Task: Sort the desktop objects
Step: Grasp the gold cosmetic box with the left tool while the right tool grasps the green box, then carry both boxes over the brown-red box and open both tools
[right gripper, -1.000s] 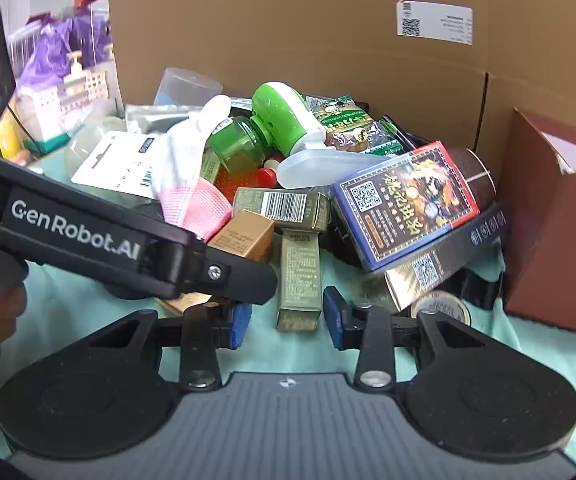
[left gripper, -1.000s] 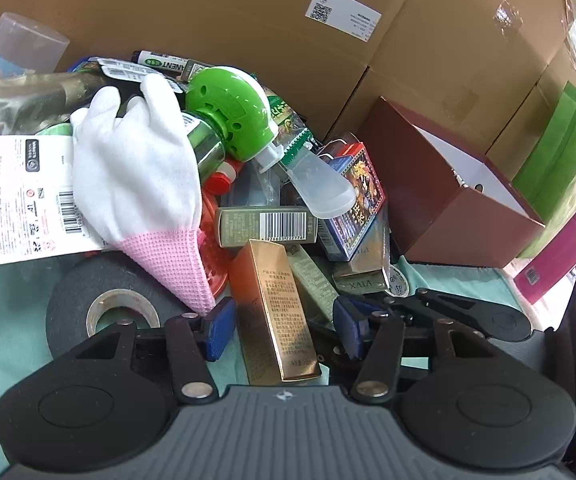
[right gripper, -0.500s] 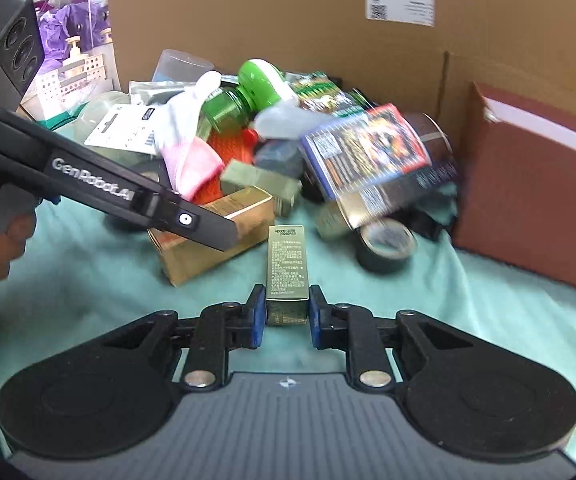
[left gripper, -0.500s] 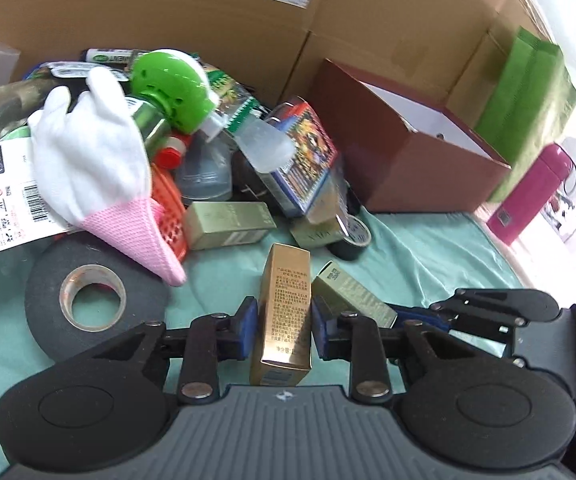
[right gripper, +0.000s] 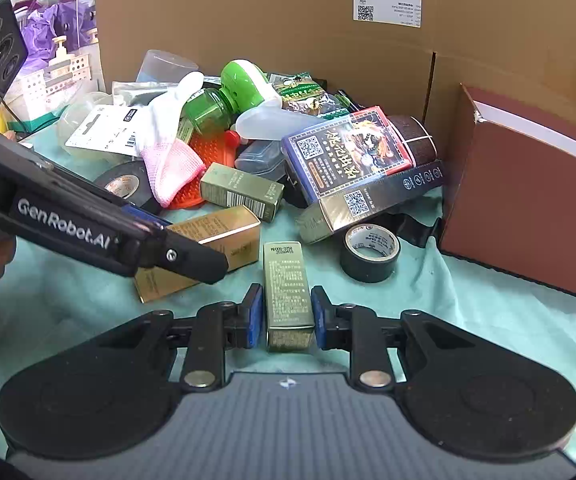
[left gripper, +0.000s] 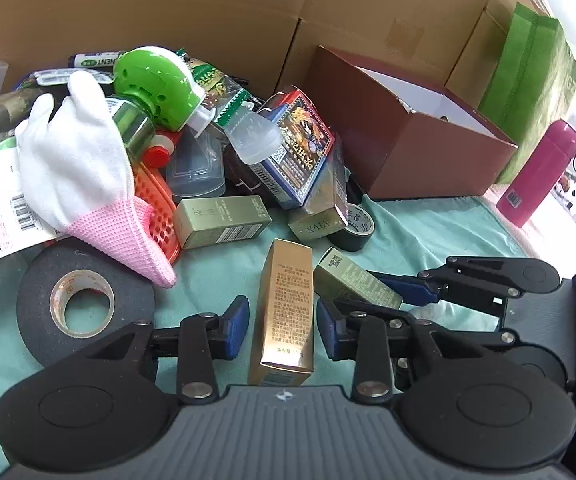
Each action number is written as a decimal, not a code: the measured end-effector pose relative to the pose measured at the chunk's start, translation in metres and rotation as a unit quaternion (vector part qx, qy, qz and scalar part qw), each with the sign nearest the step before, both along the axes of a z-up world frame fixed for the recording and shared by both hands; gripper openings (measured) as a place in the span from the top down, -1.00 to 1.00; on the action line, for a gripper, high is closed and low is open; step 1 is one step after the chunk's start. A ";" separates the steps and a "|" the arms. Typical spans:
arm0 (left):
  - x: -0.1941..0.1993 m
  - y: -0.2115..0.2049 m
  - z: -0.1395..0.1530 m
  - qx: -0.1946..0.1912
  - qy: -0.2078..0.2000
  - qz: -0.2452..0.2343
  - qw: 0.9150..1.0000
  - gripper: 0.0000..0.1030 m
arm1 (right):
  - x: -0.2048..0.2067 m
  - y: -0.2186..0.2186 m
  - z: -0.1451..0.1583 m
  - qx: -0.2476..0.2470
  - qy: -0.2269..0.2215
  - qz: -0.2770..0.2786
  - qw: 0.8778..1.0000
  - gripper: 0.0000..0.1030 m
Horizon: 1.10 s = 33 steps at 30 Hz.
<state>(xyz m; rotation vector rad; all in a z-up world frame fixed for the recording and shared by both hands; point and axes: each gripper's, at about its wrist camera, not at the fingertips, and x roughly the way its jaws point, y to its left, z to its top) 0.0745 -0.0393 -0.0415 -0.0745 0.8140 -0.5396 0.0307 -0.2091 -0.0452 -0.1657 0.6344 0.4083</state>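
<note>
1. left gripper [left gripper: 280,326] is straddling the gold box [left gripper: 286,312], which is lying lengthwise on the teal cloth [left gripper: 428,240] at 6 o'clock of the clutter pile. Its jaws have just been opening: fingers apart, a thin gap showing on both sides, nothing clamped.
2. right gripper [right gripper: 287,314] is straddling the olive box [right gripper: 288,292], also lying on the cloth, at 3 o'clock of the gold box. Its jaws have just been opening too: the pads are looking just off the box sides with a hairline gap, so probably not gripping.
3. Judging the step: both small boxes are being set down clear of the pile, side by side, as a sorted group. The brown box [right gripper: 528,208] is sitting open at 2 o'clock, the small tape roll [right gripper: 370,250] at 1 o'clock of the olive box.
4. Risks:
- The right pads are sitting so close that pulling back could drag or twist the olive box.
- The two grippers are working near each other; the left one's arm is crossing over the gold box's end, so lifting carelessly could be knocking either box out of line.
- The card box [right gripper: 348,156] is leaning on the pile edge; a bump could be sliding it onto the sorted boxes.
</note>
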 end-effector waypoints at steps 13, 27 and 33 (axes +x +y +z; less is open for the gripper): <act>0.000 -0.008 0.004 0.013 -0.005 0.003 1.000 0.53 | 0.000 -0.005 -0.002 0.029 0.005 -0.021 0.999 0.60; 0.020 -0.089 0.086 -0.048 -0.087 -0.089 0.991 0.53 | -0.006 -0.080 0.069 0.012 -0.116 -0.104 0.988 0.60; 0.063 -0.141 0.107 -0.086 -0.077 -0.101 0.988 0.53 | 0.014 -0.131 0.100 -0.002 -0.162 -0.181 0.970 0.60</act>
